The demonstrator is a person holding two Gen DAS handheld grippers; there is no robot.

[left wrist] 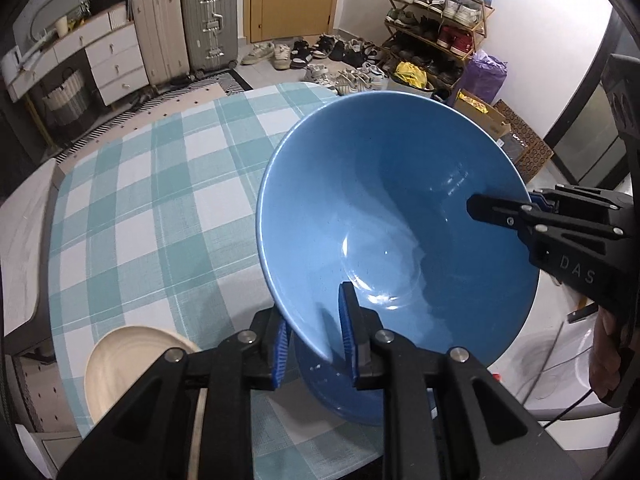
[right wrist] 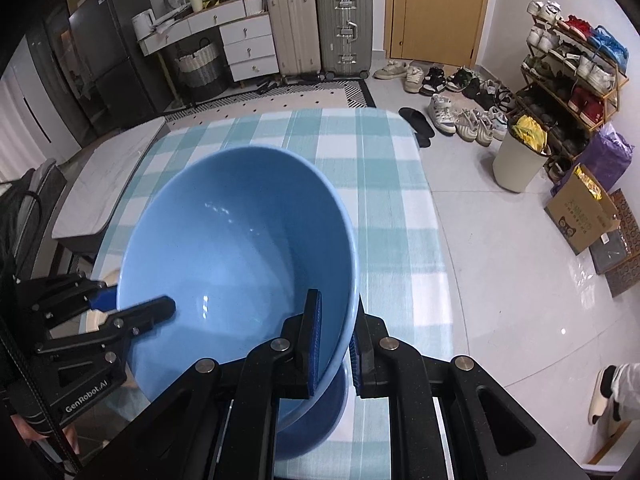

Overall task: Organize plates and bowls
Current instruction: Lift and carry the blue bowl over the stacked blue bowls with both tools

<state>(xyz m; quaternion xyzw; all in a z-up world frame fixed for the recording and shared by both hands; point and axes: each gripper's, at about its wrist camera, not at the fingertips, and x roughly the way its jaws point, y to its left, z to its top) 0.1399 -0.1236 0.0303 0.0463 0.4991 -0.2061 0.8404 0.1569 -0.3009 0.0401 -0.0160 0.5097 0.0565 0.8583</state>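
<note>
The blue bowl [left wrist: 400, 220] is held tilted above the checked tablecloth [left wrist: 160, 200], its rim clamped on opposite sides by the left gripper [left wrist: 314, 344] and the right gripper [right wrist: 334, 346].

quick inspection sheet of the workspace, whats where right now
surface: table with teal checked cloth, mostly bare
job's things: blue bowl tilted, lifted above the cloth; cream plate at the near left edge
clutter: nothing seen on the cloth
grippers: left gripper and right gripper each clamp the bowl's rim, on opposite sides
cables: thin black cable below the right hand
surroundings: suitcases, shoe rack, white bin, cardboard box, drawer unit
</note>
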